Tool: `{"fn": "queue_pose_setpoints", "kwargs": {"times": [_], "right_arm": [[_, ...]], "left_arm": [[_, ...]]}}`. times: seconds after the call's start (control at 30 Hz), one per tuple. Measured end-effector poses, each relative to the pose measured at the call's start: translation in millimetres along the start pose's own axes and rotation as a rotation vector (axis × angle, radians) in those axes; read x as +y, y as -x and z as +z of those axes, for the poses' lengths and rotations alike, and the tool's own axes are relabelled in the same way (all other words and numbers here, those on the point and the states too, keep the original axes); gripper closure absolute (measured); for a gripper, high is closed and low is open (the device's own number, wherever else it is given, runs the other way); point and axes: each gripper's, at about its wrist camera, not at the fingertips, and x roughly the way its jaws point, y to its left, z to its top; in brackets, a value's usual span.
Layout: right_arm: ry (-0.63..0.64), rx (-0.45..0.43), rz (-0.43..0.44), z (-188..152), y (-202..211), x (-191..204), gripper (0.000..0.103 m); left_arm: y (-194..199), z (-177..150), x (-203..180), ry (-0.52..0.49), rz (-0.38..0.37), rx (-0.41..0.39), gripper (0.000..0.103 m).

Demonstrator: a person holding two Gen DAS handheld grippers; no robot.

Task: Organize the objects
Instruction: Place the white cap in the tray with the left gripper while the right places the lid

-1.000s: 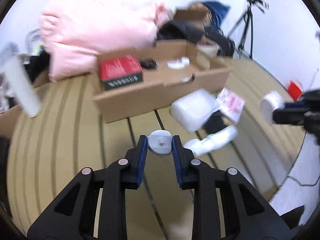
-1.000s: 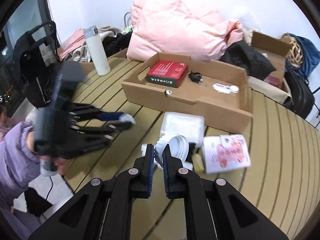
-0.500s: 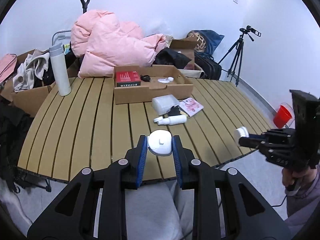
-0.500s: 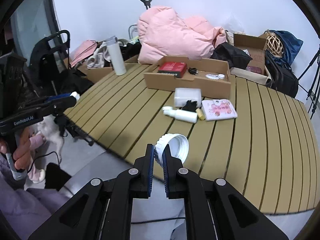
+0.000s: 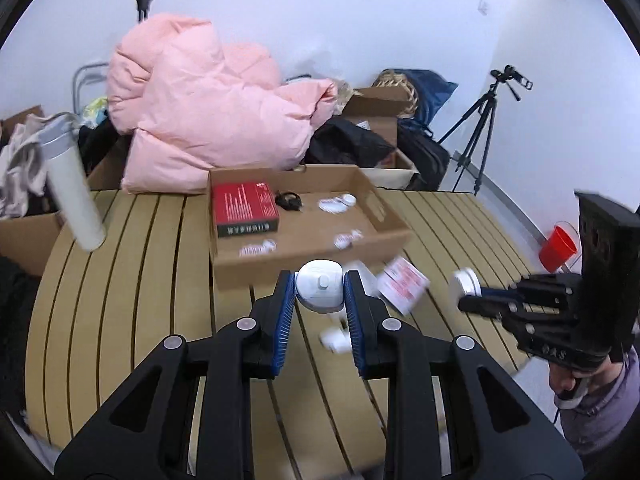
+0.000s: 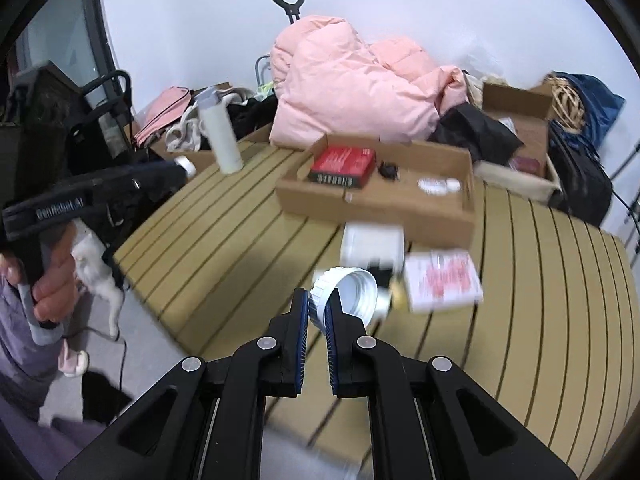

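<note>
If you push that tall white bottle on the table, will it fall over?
Probably yes. The bottle is tall and narrow and stands on a small base, so a push near its top would likely tip it. It is round, so once down it might roll along the table. How heavy it is cannot be seen.

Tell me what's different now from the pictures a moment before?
Both grippers pulled back from the table, then swung in toward the cardboard box again. Nothing was picked up or dropped: the left gripper still squeezes the round white case, the right gripper still pinches the white lid. Table things stayed put.
</note>
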Motion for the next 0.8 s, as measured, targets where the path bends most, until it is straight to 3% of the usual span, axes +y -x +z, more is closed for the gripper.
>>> {"fn": "queue_pose_setpoints", "kwargs": {"times": [0.1,0.27,0.5,0.6,0.67,0.73,0.8], "right_arm": [[-0.007,0.013,-0.009,53,-50,-20,0.094],[-0.112,0.084,0.015,117,-140,-54,0.093],[-0.215,0.242,0.052,125,-258,-63,0.093],[-0.287,0.271,0.145,120,-280,-64,0.091],[-0.35,0.263,0.233,118,-279,-66,0.069],[-0.364,0.241,0.225,119,-266,-68,0.018],[-0.376,0.22,0.251,121,-250,-71,0.015]], "left_arm": [[-49,33,27,0.011,0.023,0.037,0.081],[-138,50,76,0.061,0.08,0.152,0.081],[-207,31,104,0.06,0.143,0.253,0.08],[-206,30,104,0.07,0.103,0.258,0.066],[-195,30,99,0.049,0.121,0.235,0.051],[-184,33,95,0.028,0.153,0.208,0.045],[-168,35,94,0.03,0.181,0.206,0.044]]}}
